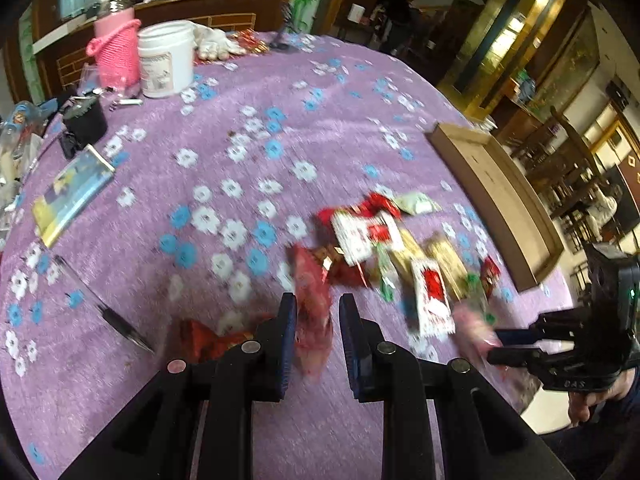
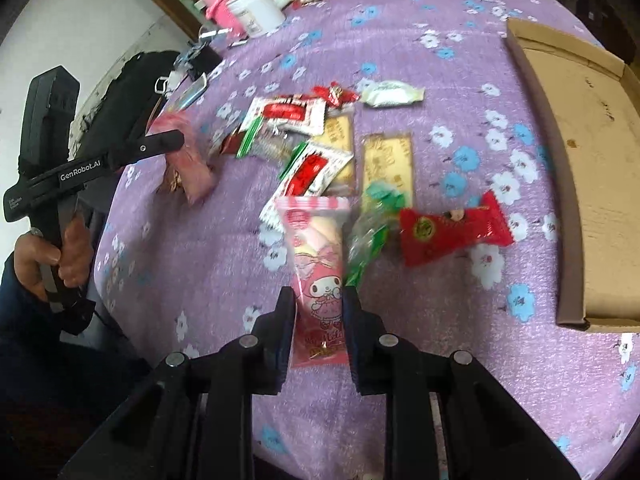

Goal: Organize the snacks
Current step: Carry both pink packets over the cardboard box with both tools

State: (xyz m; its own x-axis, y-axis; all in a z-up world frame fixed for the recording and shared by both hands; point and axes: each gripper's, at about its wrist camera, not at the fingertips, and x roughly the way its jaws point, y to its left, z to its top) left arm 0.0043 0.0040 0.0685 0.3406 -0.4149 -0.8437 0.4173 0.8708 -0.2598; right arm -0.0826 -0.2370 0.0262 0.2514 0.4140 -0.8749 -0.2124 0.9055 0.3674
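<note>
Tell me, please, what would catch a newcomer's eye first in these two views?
Probably the pink cartoon-rabbit snack packet held between the right gripper fingers, low in the centre of the right wrist view. Just beyond it, a jumble of red, gold and green snack packets lies on the purple flowered tablecloth. An open cardboard box sits at the right edge of that view.

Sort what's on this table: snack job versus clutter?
Job: pink packet in right gripper; pink packet in left gripper; snack pile; red packet; cardboard tray.
Clutter: white tub; pink pouch; gloves; book.
</note>
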